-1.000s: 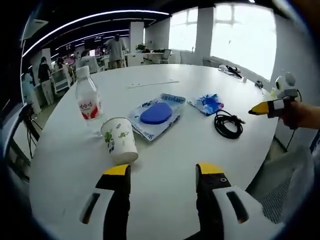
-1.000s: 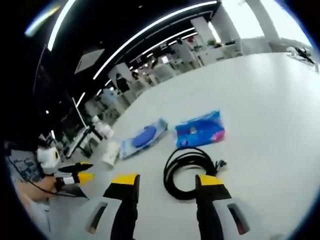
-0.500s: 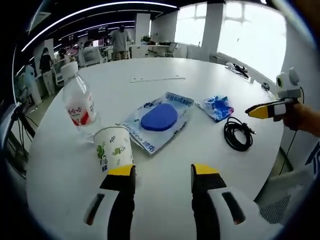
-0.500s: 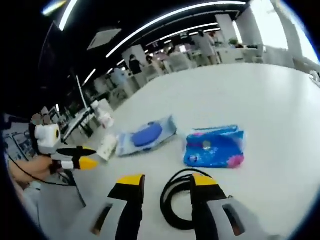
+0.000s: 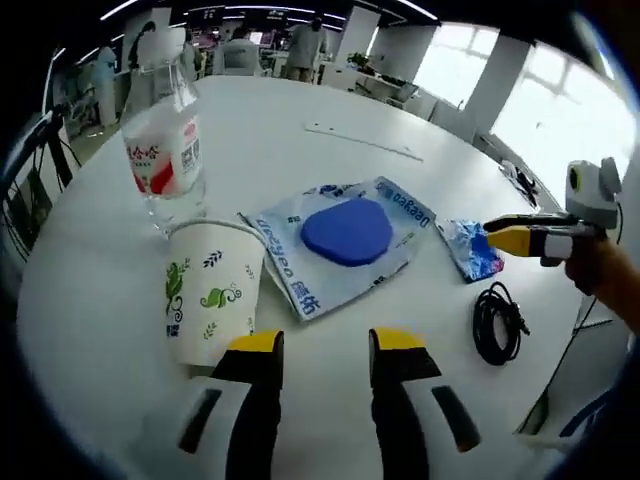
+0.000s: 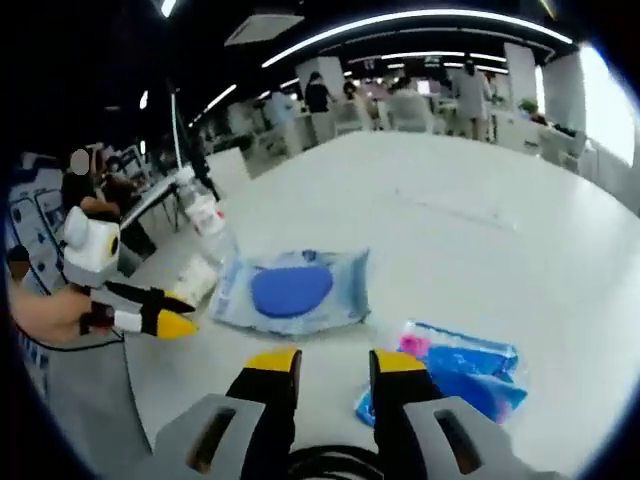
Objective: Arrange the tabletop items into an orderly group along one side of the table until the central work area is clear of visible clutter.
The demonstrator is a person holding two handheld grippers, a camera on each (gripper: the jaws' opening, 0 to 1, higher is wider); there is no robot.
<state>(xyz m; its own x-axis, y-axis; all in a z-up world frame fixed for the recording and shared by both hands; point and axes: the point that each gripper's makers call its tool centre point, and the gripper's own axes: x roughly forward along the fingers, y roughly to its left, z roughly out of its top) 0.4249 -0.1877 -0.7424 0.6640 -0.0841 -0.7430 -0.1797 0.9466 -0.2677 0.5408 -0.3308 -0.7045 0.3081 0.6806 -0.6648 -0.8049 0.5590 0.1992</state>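
Right now the left gripper (image 5: 322, 345) hovers over the white table (image 5: 90, 270) with its jaws a little apart, nothing between them. Just beside its left jaw stands a paper cup (image 5: 211, 290), and behind that a water bottle (image 5: 160, 140). Ahead lies a wipes pack (image 5: 345, 240). Off to its right lie a blue packet (image 5: 470, 248) and a black cable (image 5: 498, 322). The right gripper (image 6: 335, 362), jaws also slightly parted and empty, sits over the cable (image 6: 330, 462), the blue packet (image 6: 460, 375) just beyond its right jaw.
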